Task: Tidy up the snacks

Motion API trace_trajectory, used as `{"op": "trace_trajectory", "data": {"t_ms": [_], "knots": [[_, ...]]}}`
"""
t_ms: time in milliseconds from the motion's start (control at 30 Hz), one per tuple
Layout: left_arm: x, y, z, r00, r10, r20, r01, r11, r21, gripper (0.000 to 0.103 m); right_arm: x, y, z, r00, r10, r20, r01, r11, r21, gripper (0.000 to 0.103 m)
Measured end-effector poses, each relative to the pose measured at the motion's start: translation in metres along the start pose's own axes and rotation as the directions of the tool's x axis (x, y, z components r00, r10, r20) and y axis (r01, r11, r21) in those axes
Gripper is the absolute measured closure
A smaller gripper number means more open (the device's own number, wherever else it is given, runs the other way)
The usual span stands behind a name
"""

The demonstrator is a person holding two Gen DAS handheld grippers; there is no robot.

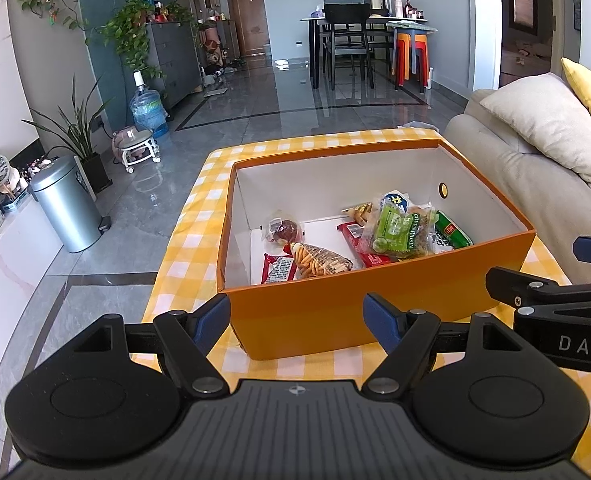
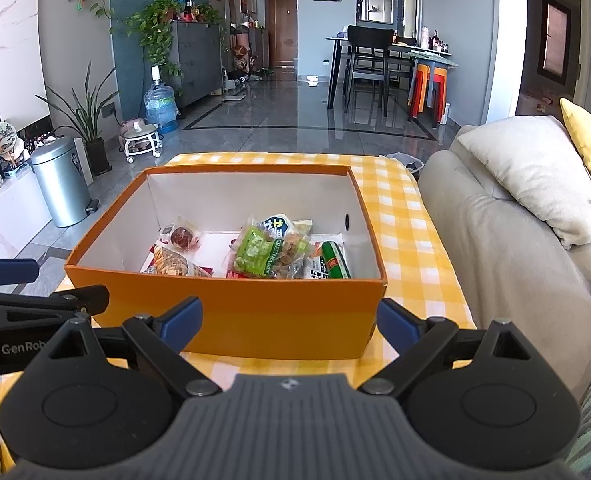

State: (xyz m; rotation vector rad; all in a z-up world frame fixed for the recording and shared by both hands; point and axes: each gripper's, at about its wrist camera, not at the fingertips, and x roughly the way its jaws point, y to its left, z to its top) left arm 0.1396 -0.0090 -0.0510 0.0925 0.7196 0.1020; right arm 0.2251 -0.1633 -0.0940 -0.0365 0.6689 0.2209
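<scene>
The snacks, among them a green raisin packet point(image 1: 401, 232) and a biscuit-stick bag point(image 1: 319, 261), already lay inside the orange box point(image 1: 375, 300) on the checked surface point(image 2: 415, 248). Both the left tool point(image 1: 297, 320) and right tool point(image 2: 289, 320) hung spread and empty before it; no snacks showed outside the box, so the task looked nearly finished.

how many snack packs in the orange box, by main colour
Green packs: 2, the raisin bag and the green tube
Red packs: 2, one at the near left, one under the raisin bag
Clear packs: 2, the stick snacks and the dark round snack
White and blue pack: 1
Total visible: 7; others may be hidden
</scene>
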Motion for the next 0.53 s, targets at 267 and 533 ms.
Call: {"op": "trace_trajectory", "data": {"t_ms": [267, 533], "knots": [[-0.0006, 0.0005, -0.0006, 1.0, 0.001, -0.001, -0.001, 1.0, -0.001, 0.015, 0.0026, 0.0002, -0.002, 1.0, 0.003, -0.009, -0.003, 1.0, 0.002, 0.012], [-0.0025, 0.002, 0.0003, 1.0, -0.006, 0.01, 0.006, 1.0, 0.006, 0.014, 0.0037, 0.0, -0.0022, 1.0, 0.006, -0.017, -0.006, 1.0, 0.005, 0.012]]}}
